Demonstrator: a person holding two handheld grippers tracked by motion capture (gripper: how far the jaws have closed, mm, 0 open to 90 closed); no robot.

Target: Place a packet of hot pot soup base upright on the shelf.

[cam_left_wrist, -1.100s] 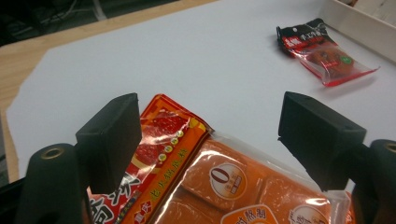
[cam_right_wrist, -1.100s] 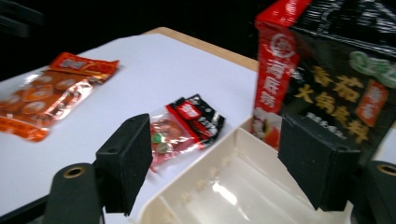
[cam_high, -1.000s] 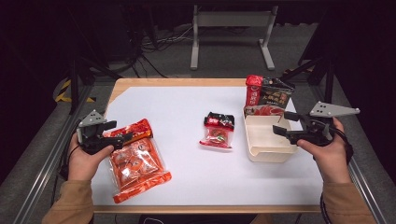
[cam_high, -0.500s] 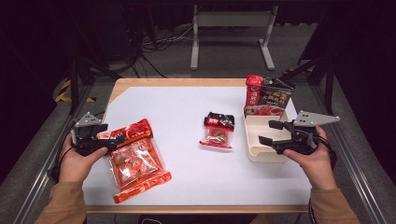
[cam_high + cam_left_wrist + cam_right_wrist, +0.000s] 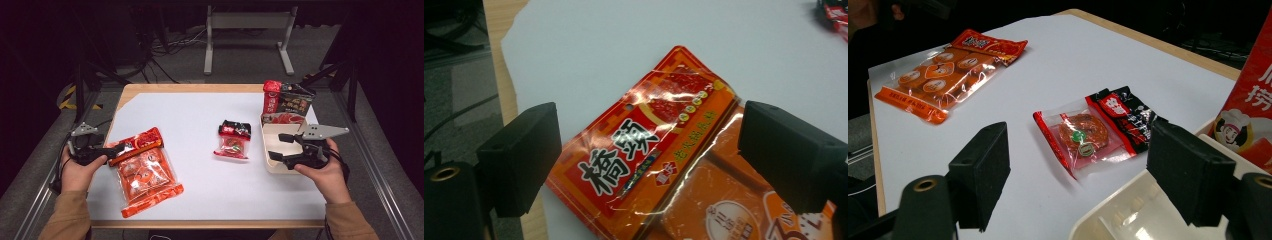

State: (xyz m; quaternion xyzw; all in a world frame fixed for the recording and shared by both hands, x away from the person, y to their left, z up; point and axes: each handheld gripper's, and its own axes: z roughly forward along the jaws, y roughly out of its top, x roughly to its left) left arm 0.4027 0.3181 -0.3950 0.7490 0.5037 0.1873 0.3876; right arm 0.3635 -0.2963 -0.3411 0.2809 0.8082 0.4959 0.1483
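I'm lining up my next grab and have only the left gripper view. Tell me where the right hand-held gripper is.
Observer: The right hand-held gripper is open, with its jaws over the cream tray on the right side of the table.
Operator: Say what lies ahead of it.
Observer: A small red-and-black packet lies flat on the white sheet, left of the tray and apart from it.
Operator: Report what's beyond the tray.
Observer: A red-and-black box stands upright at the tray's far end.
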